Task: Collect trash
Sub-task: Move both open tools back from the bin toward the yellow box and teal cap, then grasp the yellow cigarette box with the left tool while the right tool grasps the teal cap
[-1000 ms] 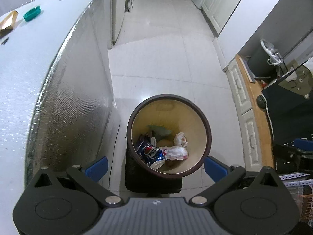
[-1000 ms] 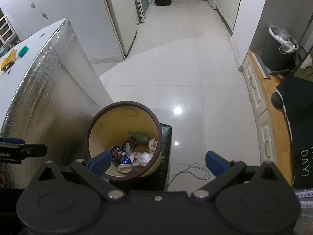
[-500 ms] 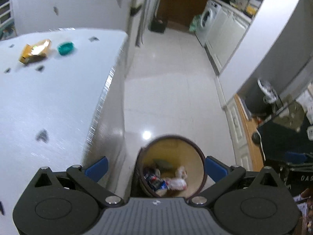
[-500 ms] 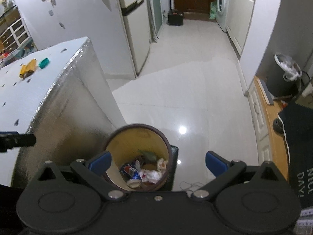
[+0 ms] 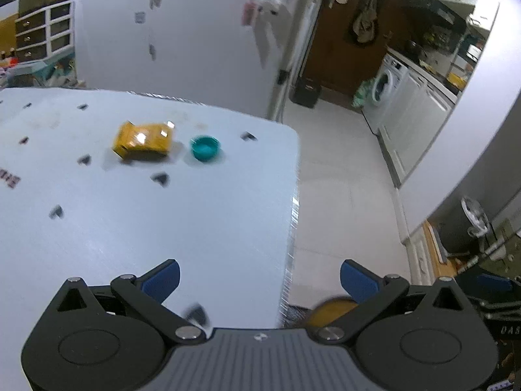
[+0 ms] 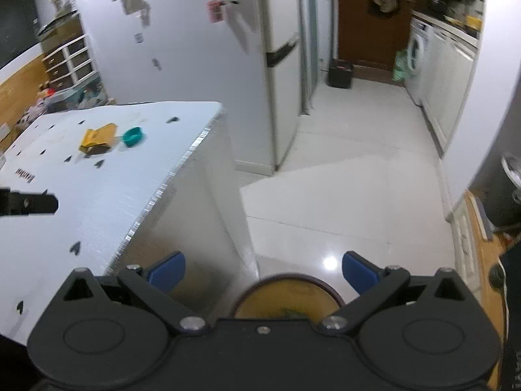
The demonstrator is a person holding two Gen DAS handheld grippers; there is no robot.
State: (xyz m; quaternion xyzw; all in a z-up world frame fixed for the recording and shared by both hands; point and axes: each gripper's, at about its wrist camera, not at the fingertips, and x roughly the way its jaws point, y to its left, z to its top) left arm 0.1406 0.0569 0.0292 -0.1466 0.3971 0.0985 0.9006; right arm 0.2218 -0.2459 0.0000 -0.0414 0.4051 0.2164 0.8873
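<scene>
A crumpled yellow wrapper [image 5: 143, 141] lies flat on the white tabletop just beside a teal cap [image 5: 205, 148].

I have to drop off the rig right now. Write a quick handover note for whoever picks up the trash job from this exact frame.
Left gripper: open, holds nothing, raised over the near corner of the white table.
Right gripper: open, holds nothing, above the floor beside the table, with the bin just below it.
Done: the bin already has some trash in it; only a sliver of its contents shows.
Left: a yellow wrapper and a teal cap lie side by side, apart, on the far part of the table. Pick up each and drop it in the bin. Small dark marks on the table are too blurred to identify.
</scene>
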